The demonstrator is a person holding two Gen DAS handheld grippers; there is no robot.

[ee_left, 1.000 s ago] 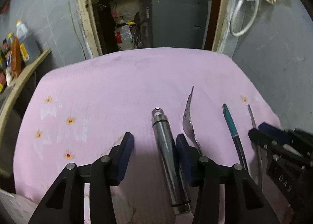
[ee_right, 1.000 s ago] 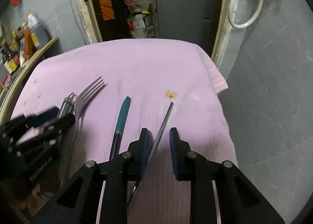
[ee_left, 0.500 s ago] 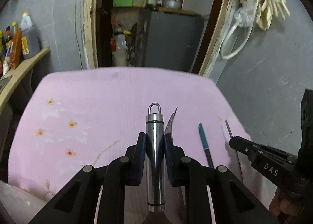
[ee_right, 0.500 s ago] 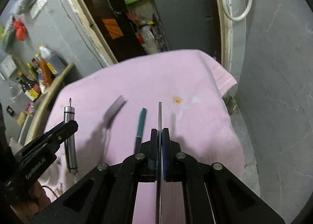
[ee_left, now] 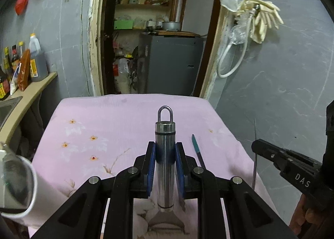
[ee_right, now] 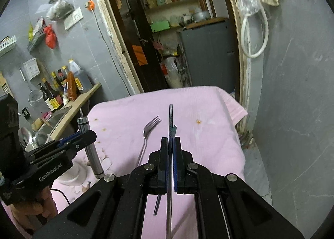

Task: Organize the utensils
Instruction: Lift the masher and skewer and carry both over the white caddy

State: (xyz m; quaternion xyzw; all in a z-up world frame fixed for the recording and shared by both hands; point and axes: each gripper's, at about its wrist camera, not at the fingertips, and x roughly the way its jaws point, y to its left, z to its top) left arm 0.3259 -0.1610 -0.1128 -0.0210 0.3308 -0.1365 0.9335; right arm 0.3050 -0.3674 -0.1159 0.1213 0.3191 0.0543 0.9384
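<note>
Left wrist view: the left gripper (ee_left: 165, 157) is clamping a shiny steel cylindrical handle with a wire loop (ee_left: 165, 155) between its blue pads, holding it above the pink flowered cloth (ee_left: 100, 126). Right wrist view: the right gripper (ee_right: 171, 155) is pinching a thin flat grey metal blade (ee_right: 170, 122) edge-on, jaws nearly together. A silver fork (ee_right: 147, 134) and a teal-handled utensil (ee_left: 196, 145) are lying on the cloth between them.
</note>
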